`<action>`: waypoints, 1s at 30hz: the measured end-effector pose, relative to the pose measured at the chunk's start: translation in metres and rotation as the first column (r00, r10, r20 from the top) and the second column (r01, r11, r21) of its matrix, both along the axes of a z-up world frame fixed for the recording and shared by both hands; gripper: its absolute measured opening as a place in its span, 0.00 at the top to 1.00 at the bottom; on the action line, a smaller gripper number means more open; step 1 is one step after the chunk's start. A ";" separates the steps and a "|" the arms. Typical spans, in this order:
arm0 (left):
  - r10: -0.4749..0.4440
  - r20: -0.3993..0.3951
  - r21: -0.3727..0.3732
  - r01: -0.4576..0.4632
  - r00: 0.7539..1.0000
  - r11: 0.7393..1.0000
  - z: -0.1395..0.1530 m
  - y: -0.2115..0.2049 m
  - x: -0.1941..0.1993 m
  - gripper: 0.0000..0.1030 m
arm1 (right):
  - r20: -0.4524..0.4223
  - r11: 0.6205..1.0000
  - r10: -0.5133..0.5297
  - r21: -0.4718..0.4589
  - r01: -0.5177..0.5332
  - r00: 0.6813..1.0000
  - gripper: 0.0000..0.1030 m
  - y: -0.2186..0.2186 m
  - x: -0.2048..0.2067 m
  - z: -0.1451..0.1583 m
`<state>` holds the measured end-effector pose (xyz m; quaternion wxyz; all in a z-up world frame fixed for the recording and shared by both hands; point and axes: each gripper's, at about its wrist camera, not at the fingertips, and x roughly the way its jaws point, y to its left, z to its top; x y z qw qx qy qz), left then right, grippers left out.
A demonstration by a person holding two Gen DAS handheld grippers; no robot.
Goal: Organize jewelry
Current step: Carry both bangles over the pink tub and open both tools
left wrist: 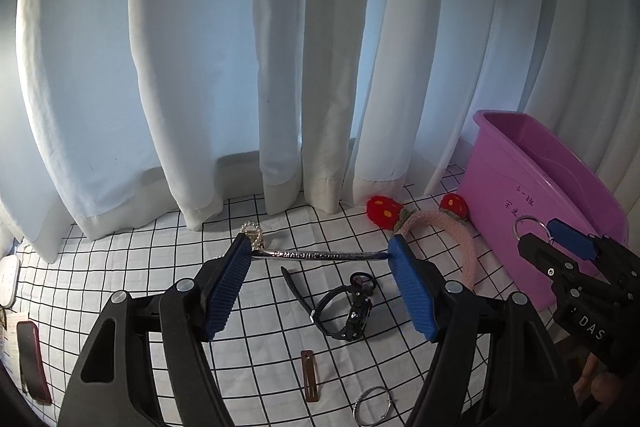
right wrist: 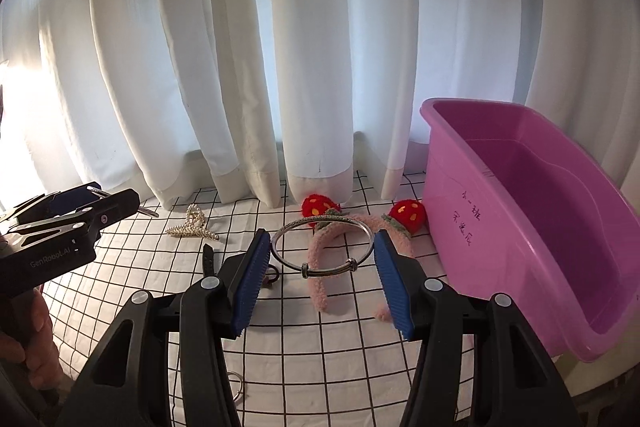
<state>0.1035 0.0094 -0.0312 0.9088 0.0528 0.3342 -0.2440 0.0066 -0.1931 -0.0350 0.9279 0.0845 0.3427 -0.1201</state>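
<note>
Left claw (left wrist: pixel 320 253), seen from its own wrist camera, grips a silver engraved bar clip (left wrist: pixel 316 254) endwise between its blue pads (left wrist: pixel 224 291), holding it above the grid-patterned cloth (left wrist: pixel 120 267) on the desk. Right claw (right wrist: pixel 322 247) grasps a silver bangle (right wrist: pixel 322 245) by its opposite sides, the ring lifted clear of the cloth and hanging in front of the pink headband (right wrist: pixel 320 267) with red strawberry ears. Purple plastic tub (right wrist: pixel 532 211) stands at right, just beside the headband; handwritten characters mark its near wall. On the cloth below the left claw lie a black wristwatch (left wrist: pixel 344 311), a brown snap clip (left wrist: pixel 311 375), and a second silver ring (left wrist: pixel 374 405). A pearl claw clip (right wrist: pixel 192 225) rests near the white curtain (right wrist: pixel 280 47). A dark red phone (left wrist: pixel 32 359) lies at far left.
</note>
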 end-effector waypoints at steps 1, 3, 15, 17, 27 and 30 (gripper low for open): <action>-0.018 0.007 -0.004 0.018 1.000 1.000 0.005 -0.007 -0.002 0.34 | 0.007 1.000 -0.014 -0.006 0.014 1.000 0.50 -0.005 -0.005 0.006; -0.054 0.016 -0.015 0.054 0.998 0.998 0.016 -0.023 -0.006 0.34 | 0.020 0.999 -0.041 -0.018 0.041 0.999 0.50 -0.016 -0.015 0.019; -0.196 0.027 -0.107 0.198 0.980 0.974 0.058 -0.153 -0.035 0.34 | 0.067 0.989 -0.124 -0.076 0.129 0.990 0.50 -0.128 -0.059 0.072; -0.202 0.024 -0.105 0.204 0.979 0.973 0.060 -0.177 -0.037 0.34 | 0.065 0.988 -0.127 -0.075 0.132 0.990 0.50 -0.151 -0.064 0.074; -0.199 0.014 -0.070 0.199 0.980 0.977 0.056 -0.286 -0.036 0.34 | 0.000 0.991 -0.130 -0.023 0.130 0.992 0.50 -0.255 -0.064 0.054; -0.186 0.000 -0.041 0.185 0.983 0.982 0.050 -0.314 -0.030 0.34 | -0.050 0.993 -0.117 0.013 0.118 0.992 0.50 -0.277 -0.059 0.040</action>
